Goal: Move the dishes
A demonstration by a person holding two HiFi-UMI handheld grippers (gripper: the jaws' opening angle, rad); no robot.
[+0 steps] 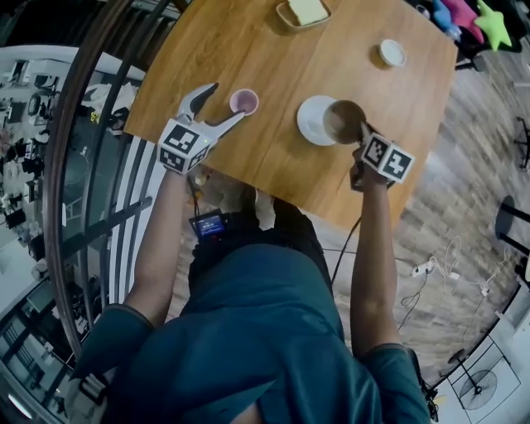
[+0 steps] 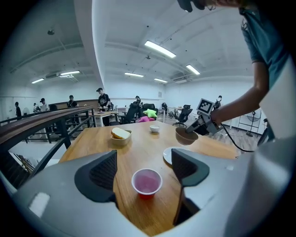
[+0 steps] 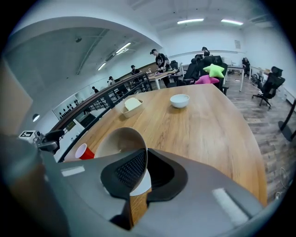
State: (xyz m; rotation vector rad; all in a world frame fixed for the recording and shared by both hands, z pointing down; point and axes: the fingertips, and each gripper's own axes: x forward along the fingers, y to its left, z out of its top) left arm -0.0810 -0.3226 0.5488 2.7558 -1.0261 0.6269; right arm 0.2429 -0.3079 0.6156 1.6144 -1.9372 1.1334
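The right claw (image 3: 142, 169) is closed on the rim of a beige bowl (image 3: 118, 141): one jaw lies inside the bowl wall, the other outside it. The bowl is tilted and held clear of the wooden tabletop (image 1: 248, 50). In the head view it sits over the right part of a white plate (image 1: 310, 124), which lies flat on the tabletop near the person's edge. The left gripper view shows the bowl raised above that plate.

The left claw (image 1: 225, 103) is wide open and grips nothing. A red cup (image 2: 147, 181) with a white rim stands upright on the tabletop between its two jaws, apart from both pads. The cup is to the left of the plate, with bare wood between them.

Toward the far edge of the tabletop stands a square dish (image 1: 304, 12) carrying a pale yellow slab, possibly bread. A small white bowl (image 1: 392, 52) stands to its right, well apart from the plate.
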